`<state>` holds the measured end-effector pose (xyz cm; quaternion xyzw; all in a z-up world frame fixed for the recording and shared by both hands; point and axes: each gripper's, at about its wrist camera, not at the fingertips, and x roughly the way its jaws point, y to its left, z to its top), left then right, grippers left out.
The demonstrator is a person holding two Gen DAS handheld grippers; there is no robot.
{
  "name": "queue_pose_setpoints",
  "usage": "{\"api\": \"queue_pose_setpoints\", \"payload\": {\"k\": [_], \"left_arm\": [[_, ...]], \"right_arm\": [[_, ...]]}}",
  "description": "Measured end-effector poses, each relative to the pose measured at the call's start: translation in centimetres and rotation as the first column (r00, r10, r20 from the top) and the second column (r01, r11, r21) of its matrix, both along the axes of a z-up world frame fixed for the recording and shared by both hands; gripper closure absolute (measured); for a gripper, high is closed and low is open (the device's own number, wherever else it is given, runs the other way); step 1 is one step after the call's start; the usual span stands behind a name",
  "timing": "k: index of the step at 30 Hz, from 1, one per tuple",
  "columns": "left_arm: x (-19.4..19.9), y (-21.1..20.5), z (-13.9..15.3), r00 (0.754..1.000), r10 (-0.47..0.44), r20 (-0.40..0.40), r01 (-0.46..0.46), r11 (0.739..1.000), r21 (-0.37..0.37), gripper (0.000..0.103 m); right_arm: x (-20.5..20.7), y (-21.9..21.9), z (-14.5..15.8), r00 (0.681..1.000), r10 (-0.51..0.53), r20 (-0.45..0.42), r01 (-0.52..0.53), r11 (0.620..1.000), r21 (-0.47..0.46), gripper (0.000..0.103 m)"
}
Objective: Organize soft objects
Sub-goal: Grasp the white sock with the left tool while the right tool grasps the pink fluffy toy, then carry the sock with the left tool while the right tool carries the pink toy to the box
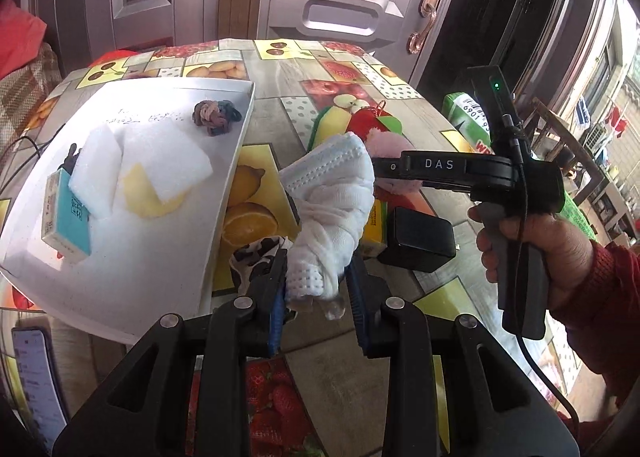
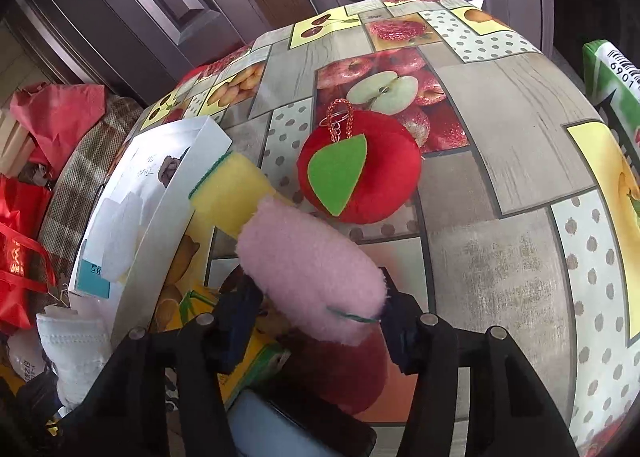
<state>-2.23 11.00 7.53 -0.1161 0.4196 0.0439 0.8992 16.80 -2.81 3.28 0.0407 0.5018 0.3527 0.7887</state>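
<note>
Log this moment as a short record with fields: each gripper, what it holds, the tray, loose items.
left gripper: shut on the wrapped white face mask bundle, lifted off the table
right gripper: jaws around the fluffy pink cloth, grip uncertain
white tray: white foam pads, teal box, hair ties
loose on table: red plush apple, yellow sponge

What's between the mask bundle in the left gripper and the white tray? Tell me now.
Nothing tall. The mask bundle in the left gripper is just right of the white tray; only the tray's raised rim and a leopard-print cloth lying low beside it are between.
</note>
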Motion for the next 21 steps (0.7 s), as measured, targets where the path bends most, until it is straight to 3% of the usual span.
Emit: {"api": "queue_pose_setpoints", "payload": {"k": [4,9,13,14,15,16,21], "left_arm": [[-1.9,-0.7,-0.1,0.999,-0.042,-0.019,0.043,0.998,0.036,0.067],[-3.2,-0.6,-0.5,0.999,-0.034,-0.014,0.034,0.999,0.014,0.067],[-3.4,-0.8,-0.3,0.999,-0.026,-0.021,0.027,0.999,0.043,0.065],[-3.4,-0.9,-0.5,0.999,-0.019,-0.03,0.021,0.998,0.053,0.06],[-3.5,-0.9,-0.8,0.999,-0.012,-0.042,0.014,0.998,0.057,0.041],[-3.4,-1.0,-1.1,0.999,-0.007,-0.054,0.01,0.998,0.058,0.03],[-2.8,-2.5,-2.2,0.995,-0.054,-0.085,0.059,0.997,0.051,0.03]], "right_arm": [[-0.6,-3.2,1.5,0.998,-0.058,0.018,0.057,0.996,0.064,0.048],[-1.6,-6.5,3.0,0.994,-0.109,0.01,0.106,0.984,0.14,0.048],[-2.6,-7.7,4.3,0.993,-0.115,0.008,0.111,0.976,0.189,0.048],[-2.7,-7.8,4.6,0.993,-0.114,0.009,0.11,0.974,0.199,0.048],[-2.9,-7.9,5.0,0.994,-0.112,0.011,0.107,0.972,0.208,0.048],[-3.1,-7.9,5.2,0.994,-0.11,0.014,0.105,0.971,0.215,0.048],[-4.1,-7.8,6.6,0.994,-0.098,0.039,0.086,0.966,0.244,0.048]]}}
